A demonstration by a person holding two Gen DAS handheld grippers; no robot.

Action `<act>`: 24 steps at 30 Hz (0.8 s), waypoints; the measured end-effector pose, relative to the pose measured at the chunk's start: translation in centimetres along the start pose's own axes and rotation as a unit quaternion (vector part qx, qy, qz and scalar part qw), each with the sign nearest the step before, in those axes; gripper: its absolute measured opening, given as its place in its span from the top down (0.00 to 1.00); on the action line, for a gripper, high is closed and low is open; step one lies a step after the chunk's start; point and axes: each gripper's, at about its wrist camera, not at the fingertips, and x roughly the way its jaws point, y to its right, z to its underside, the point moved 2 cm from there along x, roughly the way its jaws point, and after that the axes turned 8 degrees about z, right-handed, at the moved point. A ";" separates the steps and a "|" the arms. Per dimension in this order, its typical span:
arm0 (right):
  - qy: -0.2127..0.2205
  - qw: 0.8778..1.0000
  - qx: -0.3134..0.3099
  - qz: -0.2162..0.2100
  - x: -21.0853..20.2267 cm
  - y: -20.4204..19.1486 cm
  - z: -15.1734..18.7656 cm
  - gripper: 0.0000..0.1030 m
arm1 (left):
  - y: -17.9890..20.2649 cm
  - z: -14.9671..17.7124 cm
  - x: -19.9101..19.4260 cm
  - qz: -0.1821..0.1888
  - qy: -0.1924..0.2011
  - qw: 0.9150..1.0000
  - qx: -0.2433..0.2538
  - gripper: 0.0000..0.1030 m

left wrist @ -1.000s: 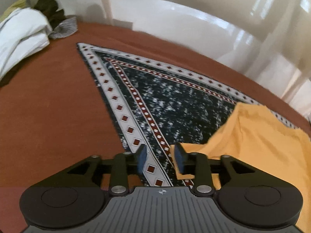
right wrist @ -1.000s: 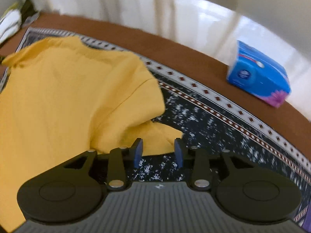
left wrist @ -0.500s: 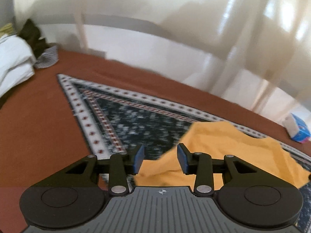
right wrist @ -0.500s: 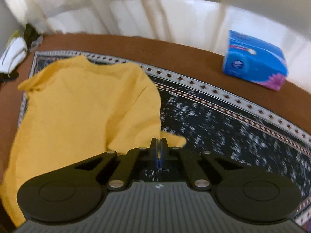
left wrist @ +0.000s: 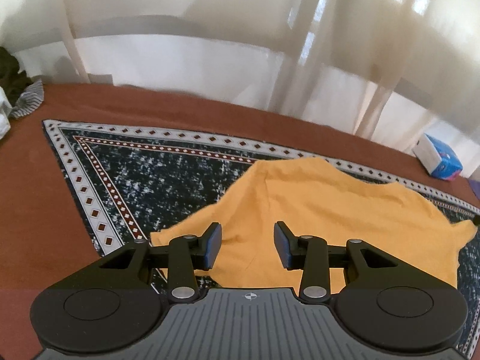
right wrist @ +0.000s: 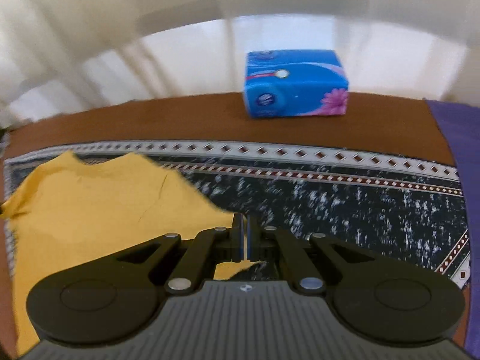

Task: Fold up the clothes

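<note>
Pale sheer curtains (left wrist: 315, 45) fill the upper part of both views, hanging behind a brown surface (left wrist: 36, 198) on which a dark patterned mat (left wrist: 144, 174) with a diamond-dotted border is spread. On that mat lies a yellow-orange shirt (left wrist: 315, 204), rumpled and spread out across the centre and right of the left wrist view; in the right wrist view it covers the left half of the frame. The left gripper (left wrist: 247, 246) sits at the lower middle of its view with its blue-padded fingers (left wrist: 213, 244) well apart, poised over the near edge of the shirt, and I cannot tell whether they touch the cloth. The right gripper (right wrist: 243, 240) at the lower middle of its view has its fingers drawn together and pinching an edge of the shirt, a small tab of yellow cloth showing just below them. A blue tissue pack (right wrist: 295, 84) with a pink flower stands on the brown surface past the mat's border, upper centre of the right view and far right of the left view. At the upper left edge of the left view a heap of other clothes (left wrist: 18, 96), dark and striped grey, lies on the brown surface. A purple cloth (right wrist: 462, 156) covers the right edge of the right view.
</note>
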 end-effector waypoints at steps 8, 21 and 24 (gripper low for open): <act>0.030 0.997 0.075 0.019 -0.8 0.9 2.6 0.74 | 0.0 0.3 -0.1 -0.002 0.000 1.000 0.010 0.44; -0.012 0.998 0.059 -0.035 1.2 -3.4 8.1 0.66 | -2.1 0.4 -1.2 -0.035 0.012 0.999 -0.017 0.43; -0.009 0.999 0.039 -0.035 1.4 -4.1 7.9 0.67 | -3.3 0.8 -1.9 -0.046 0.014 0.998 -0.033 0.43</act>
